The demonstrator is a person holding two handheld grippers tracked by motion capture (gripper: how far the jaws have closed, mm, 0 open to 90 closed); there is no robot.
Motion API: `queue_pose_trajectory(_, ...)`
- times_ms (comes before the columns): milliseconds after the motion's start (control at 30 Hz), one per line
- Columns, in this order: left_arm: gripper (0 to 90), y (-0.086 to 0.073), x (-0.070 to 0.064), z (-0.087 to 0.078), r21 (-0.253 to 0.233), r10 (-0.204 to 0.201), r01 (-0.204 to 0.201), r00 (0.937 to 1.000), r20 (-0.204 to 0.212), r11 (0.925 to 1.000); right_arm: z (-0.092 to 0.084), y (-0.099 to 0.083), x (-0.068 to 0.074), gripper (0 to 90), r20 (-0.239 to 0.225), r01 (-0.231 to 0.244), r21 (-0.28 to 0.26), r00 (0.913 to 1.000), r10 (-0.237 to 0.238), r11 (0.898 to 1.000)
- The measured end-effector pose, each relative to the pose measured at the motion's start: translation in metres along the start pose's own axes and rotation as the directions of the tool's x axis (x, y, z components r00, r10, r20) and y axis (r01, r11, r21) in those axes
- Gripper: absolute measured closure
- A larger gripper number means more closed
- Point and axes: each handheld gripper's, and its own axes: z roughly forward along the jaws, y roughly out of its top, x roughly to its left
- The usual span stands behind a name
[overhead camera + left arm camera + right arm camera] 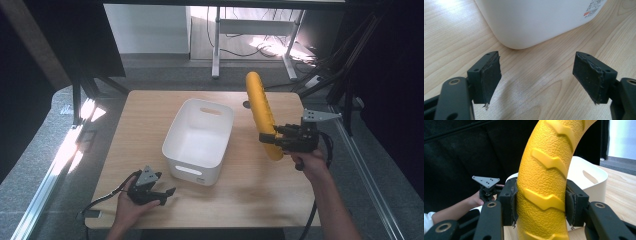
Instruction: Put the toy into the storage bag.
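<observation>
Beside one bin [199, 141], one yellow ring [262, 112].

- White bin [199, 140] mid-table [250, 195], blocking any straight path between left gripper [167, 192] and right gripper [272, 139]
- Bin wall just ahead of the open left jaws; bare wood between and beside them
- Open strip along the near table edge
- Yellow curved piece [262, 112] clamped in right gripper, raised beside the bin's right side
- Bin's open top free
</observation>
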Motion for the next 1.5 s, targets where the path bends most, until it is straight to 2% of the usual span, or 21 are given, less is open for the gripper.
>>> queue_pose_trajectory(300, 22.5, 0.000, 0.000, 0.000, 0.005, 0.003, -0.003, 1.0000, 0.000, 1.0000, 0.010, 0.005, 0.006, 51.6, 0.018, 0.017, -0.014, 0.9997, -0.017, 1.000)
queue_pose_trajectory(567, 22.4, 0.000, 0.000, 0.001, 0.001, 0.000, 0.000, 1.0000, 0.000, 1.0000, 0.017, 0.013, 0.020, 51.6, 0.044, 0.053, -0.049, 0.9978, -0.051, 0.997)
queue_pose_trajectory(800, 22.4, 0.000, 0.000, 0.001, 0.004, 0.001, -0.001, 1.0000, 0.000, 1.0000, 0.022, 0.021, 0.028, 51.5, 0.040, 0.082, -0.088, 0.9961, -0.079, 0.993)
queue_pose_trajectory(900, 22.4, 0.000, 0.000, 0.001, 0.004, 0.001, -0.001, 1.0000, 0.001, 1.0000, 0.023, 0.023, 0.029, 51.5, 0.040, 0.080, -0.101, 0.9963, -0.077, 0.992)
queue_pose_trajectory(1333, 22.4, 0.000, 0.000, 0.002, 0.003, 0.002, -0.002, 1.0000, 0.002, 1.0000, 0.034, 0.035, 0.034, 51.5, 0.043, 0.097, -0.140, 0.9948, -0.092, 0.985)
queue_pose_trajectory(1500, 22.4, 0.000, 0.000, 0.002, 0.005, 0.002, -0.002, 1.0000, 0.002, 1.0000, 0.040, 0.042, 0.041, 51.5, 0.039, 0.112, -0.148, 0.9934, -0.108, 0.983)
